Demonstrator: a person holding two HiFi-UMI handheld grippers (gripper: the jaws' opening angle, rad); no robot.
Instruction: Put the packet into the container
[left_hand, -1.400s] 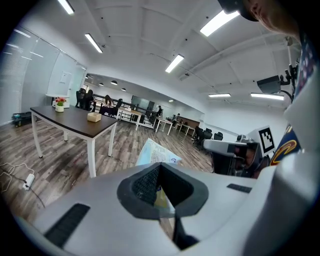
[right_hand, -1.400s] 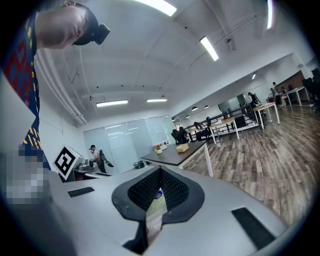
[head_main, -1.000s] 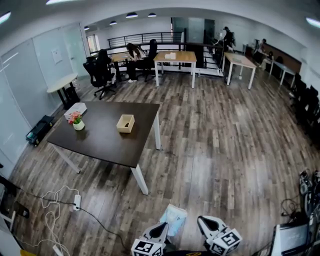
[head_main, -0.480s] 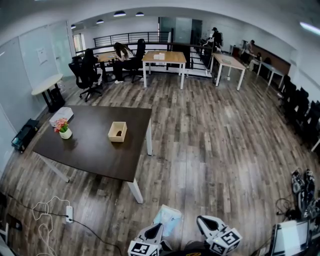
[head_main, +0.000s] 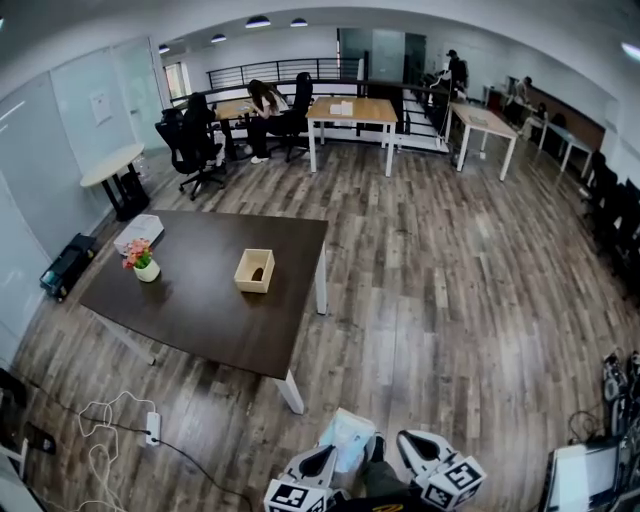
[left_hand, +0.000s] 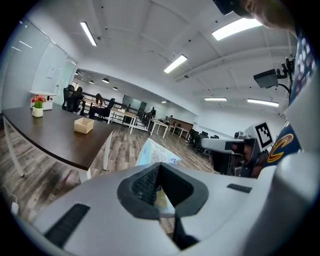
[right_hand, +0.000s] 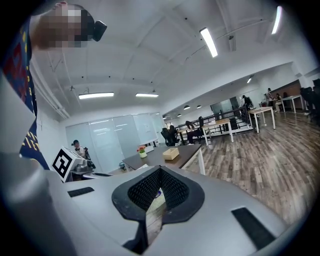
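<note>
A pale blue and white packet (head_main: 350, 438) sticks up from my left gripper (head_main: 328, 455), which is shut on its lower edge at the bottom of the head view. In the left gripper view the packet (left_hand: 154, 152) rises from the closed jaws of the left gripper (left_hand: 159, 172). The container, a small open tan box (head_main: 254, 271), sits on the dark table (head_main: 200, 305) well ahead and to the left; the box (left_hand: 83, 125) is far from the packet. My right gripper (head_main: 408, 445) is beside the left one, shut, and holds nothing.
A flower pot (head_main: 146, 263) and a white box (head_main: 139, 231) stand at the table's far left end. A power strip with white cables (head_main: 150, 428) lies on the wood floor left of me. Desks, chairs and seated people fill the back; equipment (head_main: 585, 475) stands at the lower right.
The table and tan box have drifted a little lower and nearer in the head view. Both grippers stay at the same place in the picture, the packet still gripped.
</note>
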